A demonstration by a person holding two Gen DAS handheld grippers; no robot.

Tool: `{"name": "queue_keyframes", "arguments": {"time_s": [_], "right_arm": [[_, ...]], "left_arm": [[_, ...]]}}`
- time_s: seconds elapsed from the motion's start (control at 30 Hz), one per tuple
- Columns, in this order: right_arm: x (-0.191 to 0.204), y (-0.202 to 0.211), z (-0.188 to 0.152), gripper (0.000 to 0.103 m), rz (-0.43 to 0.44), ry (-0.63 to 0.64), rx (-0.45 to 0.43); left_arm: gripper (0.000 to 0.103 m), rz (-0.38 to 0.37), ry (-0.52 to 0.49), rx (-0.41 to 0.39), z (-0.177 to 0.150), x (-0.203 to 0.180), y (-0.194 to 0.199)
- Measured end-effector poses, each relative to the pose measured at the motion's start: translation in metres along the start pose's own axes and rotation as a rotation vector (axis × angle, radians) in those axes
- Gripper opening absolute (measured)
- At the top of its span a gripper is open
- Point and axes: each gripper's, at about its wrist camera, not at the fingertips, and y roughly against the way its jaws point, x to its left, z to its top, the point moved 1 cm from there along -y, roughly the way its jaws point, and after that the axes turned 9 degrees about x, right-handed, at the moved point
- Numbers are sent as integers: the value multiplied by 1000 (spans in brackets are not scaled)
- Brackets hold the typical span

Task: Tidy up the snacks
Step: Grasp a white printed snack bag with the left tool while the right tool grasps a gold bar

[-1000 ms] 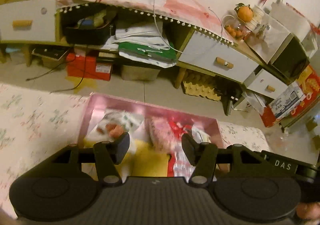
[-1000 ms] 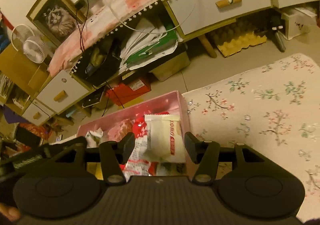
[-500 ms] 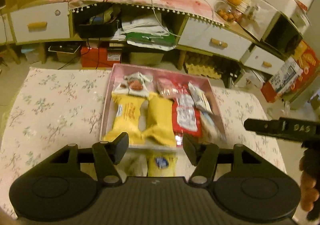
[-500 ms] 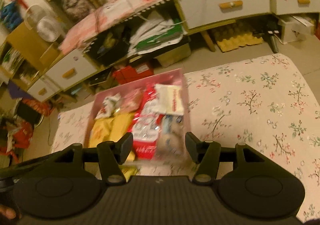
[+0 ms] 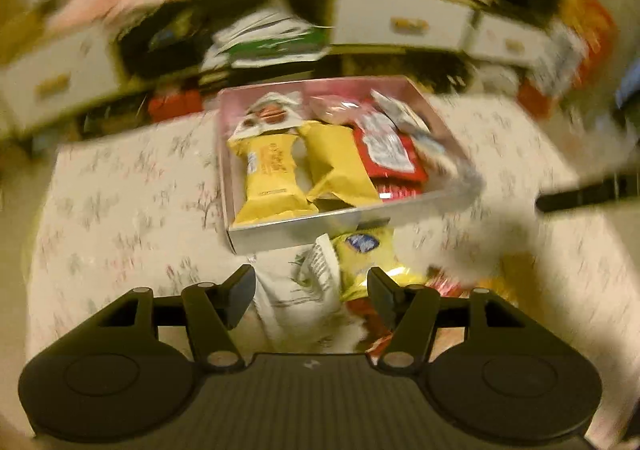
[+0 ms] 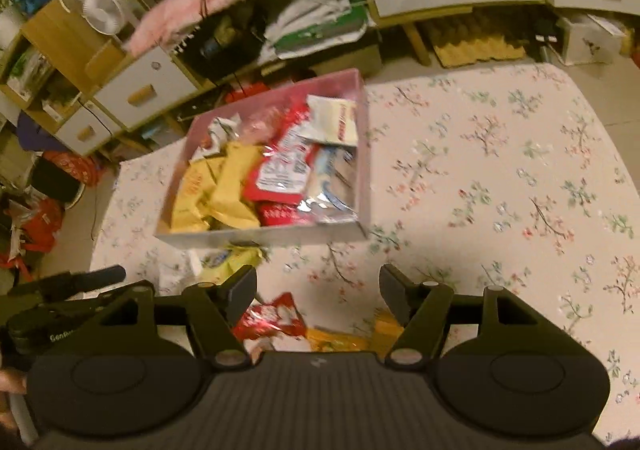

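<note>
Snacks [image 6: 280, 174] fill pink box [image 6: 362, 154]; labels unreadable; both grippers' fingers [image 5: 240, 292] spread, empty.

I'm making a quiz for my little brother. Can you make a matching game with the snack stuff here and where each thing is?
Things:
1. two yellow packets
2. red packet
3. yellow bag with blue logo
4. right gripper

Places or states:
A. on the floral cloth, outside the box
B. open, empty
C. in the pink box, left part
D. in the box, middle

Pairs: 1-C, 2-D, 3-A, 4-B
</note>
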Motion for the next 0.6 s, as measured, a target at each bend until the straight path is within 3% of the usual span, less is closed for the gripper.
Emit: {"name": "queue_keyframes", "arguments": {"time_s": [0.07,0.17,0.43,0.6], "right_arm": [[-5,-4,0,65,-8,-21,22],[-13,-11,-7,66,-20,-57,63],[-7,-27,-21,70,-63,-57,149],[-14,-34,-24,70,-99,-95,174]], "left_arm": [[67,37,-119,11,-6,-9,-6],[67,28,-230,48,-16,-18,-14],[68,63,-345,62,-23,-29,-36],[79,122,-420,70,-24,-37,-54]]}}
